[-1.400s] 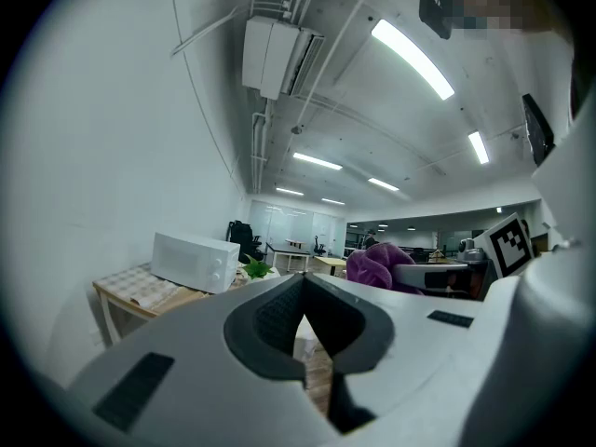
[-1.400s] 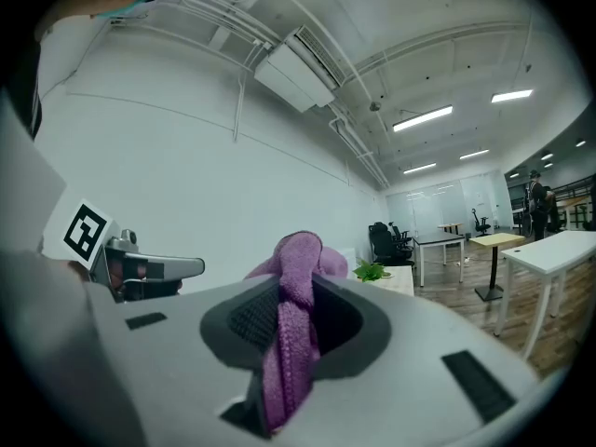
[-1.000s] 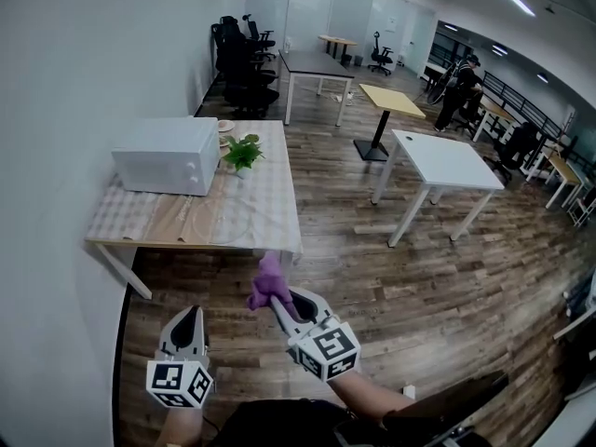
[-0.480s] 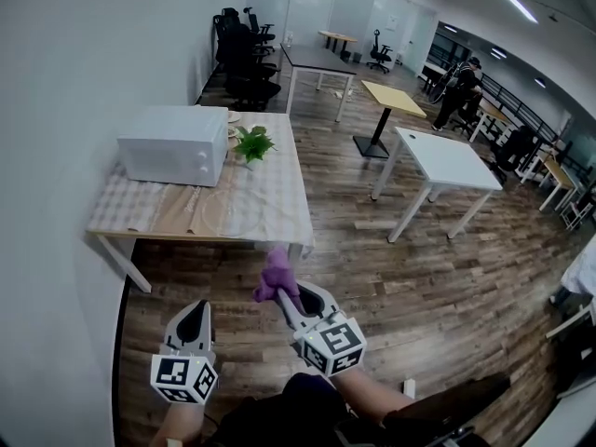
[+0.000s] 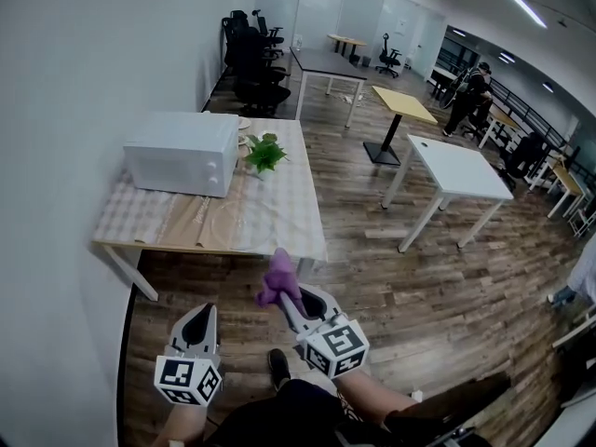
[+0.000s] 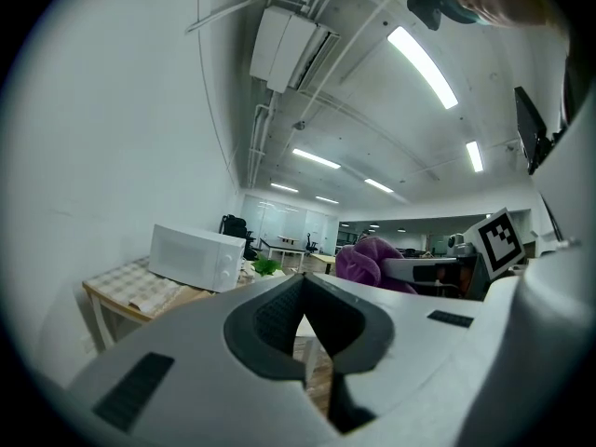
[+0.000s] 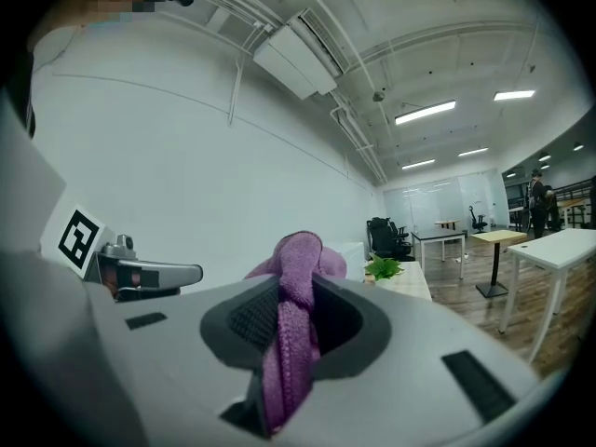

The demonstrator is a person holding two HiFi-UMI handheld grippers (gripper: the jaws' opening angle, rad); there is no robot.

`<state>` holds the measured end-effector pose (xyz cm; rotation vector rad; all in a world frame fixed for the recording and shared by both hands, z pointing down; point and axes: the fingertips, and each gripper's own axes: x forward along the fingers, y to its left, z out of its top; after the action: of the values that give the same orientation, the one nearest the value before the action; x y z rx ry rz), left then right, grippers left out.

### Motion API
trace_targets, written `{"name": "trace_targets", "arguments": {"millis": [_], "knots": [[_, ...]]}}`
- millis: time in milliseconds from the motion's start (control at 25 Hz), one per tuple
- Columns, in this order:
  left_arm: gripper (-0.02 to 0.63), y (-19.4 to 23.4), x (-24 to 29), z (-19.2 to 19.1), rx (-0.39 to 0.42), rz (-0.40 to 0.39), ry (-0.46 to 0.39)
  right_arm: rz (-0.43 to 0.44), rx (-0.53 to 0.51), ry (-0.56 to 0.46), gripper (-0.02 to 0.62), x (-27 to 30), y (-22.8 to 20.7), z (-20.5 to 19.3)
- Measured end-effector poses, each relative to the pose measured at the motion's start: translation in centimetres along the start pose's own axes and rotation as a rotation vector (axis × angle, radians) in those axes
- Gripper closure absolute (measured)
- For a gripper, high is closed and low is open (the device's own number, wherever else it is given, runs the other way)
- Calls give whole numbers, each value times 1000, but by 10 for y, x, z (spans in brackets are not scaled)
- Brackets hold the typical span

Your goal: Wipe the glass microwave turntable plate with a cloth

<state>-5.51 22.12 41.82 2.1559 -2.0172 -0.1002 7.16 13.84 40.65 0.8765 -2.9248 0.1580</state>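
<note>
A purple cloth (image 5: 277,276) sticks up from my right gripper (image 5: 291,298), whose jaws are shut on it; in the right gripper view the cloth (image 7: 293,324) hangs down between the two fingers. My left gripper (image 5: 200,324) is held beside it at the lower left, shut and empty, with its jaws meeting in a thin line (image 6: 303,296). Both grippers hover over the wooden floor, short of the table (image 5: 279,236). I cannot make out the glass turntable plate on the table from here.
A white microwave (image 5: 182,166) stands at the table's left by the wall, with a small green plant (image 5: 265,154) next to it. White (image 5: 452,170) and yellow (image 5: 402,102) tables, office chairs (image 5: 251,59) and a person (image 5: 470,91) are farther back.
The table and microwave have drawn nearer and shifted right in the head view. A shoe now shows at the bottom. Both grippers keep their pose, the cloth still held.
</note>
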Motion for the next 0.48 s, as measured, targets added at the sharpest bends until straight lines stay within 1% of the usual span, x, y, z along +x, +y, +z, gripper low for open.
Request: {"name": "trace_targets", "arguments": {"millis": [160, 320, 480], "knots": [[598, 9, 27, 7, -6, 13, 4, 17, 4, -9, 514, 26, -20, 8], [598, 20, 59, 16, 7, 23, 4, 33, 3, -21, 514, 51, -42, 19], [598, 28, 92, 20, 4, 31, 6, 43, 6, -19, 514, 74, -65, 22]]}}
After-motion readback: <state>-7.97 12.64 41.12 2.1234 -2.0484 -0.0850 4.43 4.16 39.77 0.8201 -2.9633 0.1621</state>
